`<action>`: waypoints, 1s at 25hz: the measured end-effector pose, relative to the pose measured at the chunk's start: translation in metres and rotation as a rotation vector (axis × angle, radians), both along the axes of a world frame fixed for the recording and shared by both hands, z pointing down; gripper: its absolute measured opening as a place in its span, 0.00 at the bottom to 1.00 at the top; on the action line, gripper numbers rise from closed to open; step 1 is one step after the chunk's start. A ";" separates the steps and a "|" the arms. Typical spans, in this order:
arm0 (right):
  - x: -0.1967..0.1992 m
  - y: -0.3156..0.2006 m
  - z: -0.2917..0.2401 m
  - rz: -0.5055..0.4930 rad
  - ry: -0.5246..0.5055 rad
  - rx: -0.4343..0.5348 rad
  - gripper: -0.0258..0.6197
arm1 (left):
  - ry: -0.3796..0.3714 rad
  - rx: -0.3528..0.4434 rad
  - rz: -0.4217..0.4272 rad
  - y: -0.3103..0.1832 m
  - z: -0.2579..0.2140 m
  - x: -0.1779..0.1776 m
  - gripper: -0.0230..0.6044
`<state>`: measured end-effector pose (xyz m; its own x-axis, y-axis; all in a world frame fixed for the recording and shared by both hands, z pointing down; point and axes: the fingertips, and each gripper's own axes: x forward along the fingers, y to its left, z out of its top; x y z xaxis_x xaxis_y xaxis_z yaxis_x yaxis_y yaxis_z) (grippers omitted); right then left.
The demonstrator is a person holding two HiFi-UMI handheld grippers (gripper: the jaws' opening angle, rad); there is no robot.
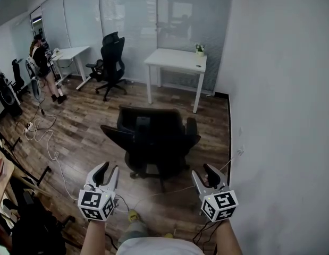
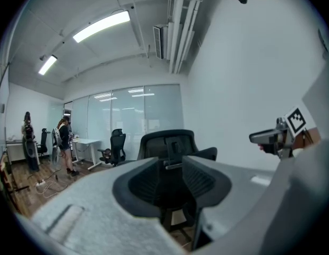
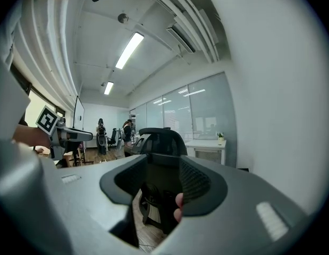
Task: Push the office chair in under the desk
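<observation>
chair: matte black office chair (image 1: 153,137), curved back, looped armrests, parked well short of the white flat-top table (image 1: 175,60), not under it | floor (image 1: 90,126): brown wood planks | claws: left claw (image 1: 109,169) + right claw (image 1: 202,172) farther from the table still, both released, grey jaws spread, nothing in em

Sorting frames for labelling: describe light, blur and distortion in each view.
Head view: even indoor light, black office chair shows little detail. Left gripper view: strong fisheye bend, ceiling strip lights glare, near jaws soft. Right gripper view: same bend, near jaws blurred, desk beyond clearer.
</observation>
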<state>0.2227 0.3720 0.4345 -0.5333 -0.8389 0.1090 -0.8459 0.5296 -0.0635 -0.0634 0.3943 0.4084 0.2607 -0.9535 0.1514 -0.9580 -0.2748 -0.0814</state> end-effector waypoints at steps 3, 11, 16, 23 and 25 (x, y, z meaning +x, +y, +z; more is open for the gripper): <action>-0.002 -0.016 0.008 0.000 -0.001 -0.011 0.31 | -0.002 -0.012 0.004 -0.018 0.009 -0.002 0.25; -0.024 -0.076 0.023 0.015 0.028 -0.016 0.31 | 0.018 -0.031 0.037 -0.089 0.032 -0.022 0.25; -0.047 -0.117 0.019 0.036 0.042 -0.027 0.31 | 0.031 -0.031 0.066 -0.139 0.028 -0.047 0.25; -0.081 -0.172 0.014 0.078 0.028 -0.041 0.31 | 0.045 -0.040 0.107 -0.205 0.024 -0.094 0.25; -0.088 -0.184 0.012 0.102 0.021 -0.046 0.31 | 0.049 -0.041 0.121 -0.219 0.024 -0.108 0.25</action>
